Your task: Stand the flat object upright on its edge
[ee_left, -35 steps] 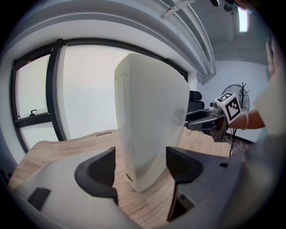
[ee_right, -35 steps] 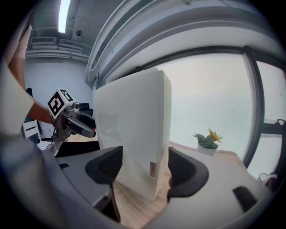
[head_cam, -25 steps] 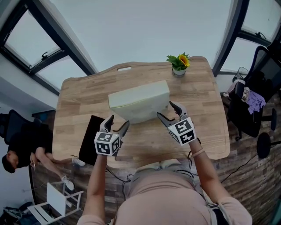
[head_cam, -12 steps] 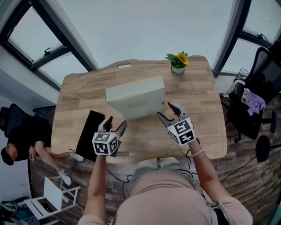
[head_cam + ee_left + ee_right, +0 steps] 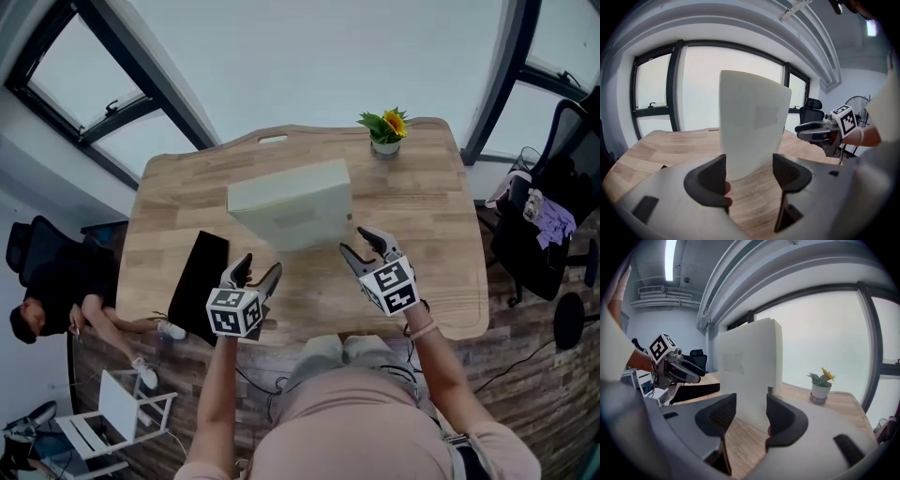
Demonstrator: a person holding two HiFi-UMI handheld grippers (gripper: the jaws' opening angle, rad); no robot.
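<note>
A white flat box (image 5: pixel 291 211) stands upright on its edge in the middle of the wooden table (image 5: pixel 422 187). My left gripper (image 5: pixel 258 272) hangs open just short of the box's near left side, with nothing between its fingers. The right gripper (image 5: pixel 358 242) is at the box's near right corner, apart from it. Its jaws have just been closing, they still show a gap and hold nothing. In the left gripper view the box (image 5: pixel 752 126) rises beyond the open jaws (image 5: pixel 749 171). The right gripper view shows the box (image 5: pixel 750 371) standing free ahead of its jaws (image 5: pixel 751 416).
A flat black slab (image 5: pixel 199 286) lies at the table's near left edge. At the far right corner stands a small potted flower (image 5: pixel 386 131). A person (image 5: pixel 47 319) sits on the floor at the left, and an office chair (image 5: pixel 544 225) stands at the right.
Both grippers have drawn back a little toward me, away from the box. The right jaws stand narrower than before. The box keeps standing upright.
</note>
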